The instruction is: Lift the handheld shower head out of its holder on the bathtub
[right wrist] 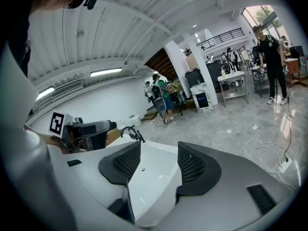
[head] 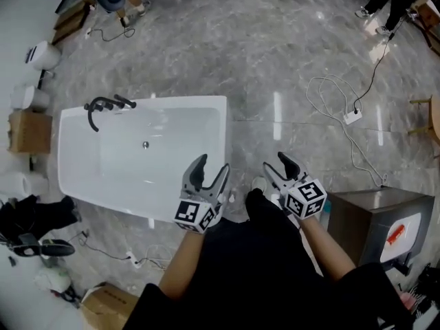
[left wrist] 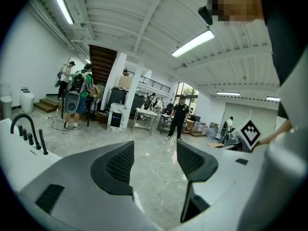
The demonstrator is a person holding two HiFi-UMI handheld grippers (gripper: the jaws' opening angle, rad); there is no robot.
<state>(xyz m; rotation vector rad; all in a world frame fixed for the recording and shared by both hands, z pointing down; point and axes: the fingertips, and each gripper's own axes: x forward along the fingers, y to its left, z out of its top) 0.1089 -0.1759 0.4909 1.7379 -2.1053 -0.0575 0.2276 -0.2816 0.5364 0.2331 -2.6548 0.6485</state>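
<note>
A white bathtub (head: 82, 177) stands on the marble floor at the left of the head view. At its far left corner sits the black tap set (head: 106, 105) with a curved spout; the handheld shower head rests there among the black fittings. My left gripper (head: 212, 165) hovers open over the tub's near right corner, far from the taps. My right gripper (head: 276, 163) is open beside it, over the floor. In the left gripper view the tap set (left wrist: 29, 131) shows far left. In the right gripper view the tub (right wrist: 149, 174) lies between the jaws, the tap set (right wrist: 132, 131) beyond.
A white cable and power strip (head: 352, 115) lie on the floor at the right. A metal cabinet (head: 375, 215) stands near my right side. Cardboard boxes (head: 29, 130) and a black bag (head: 34, 218) crowd the tub's left end. People (left wrist: 179, 117) stand in the background.
</note>
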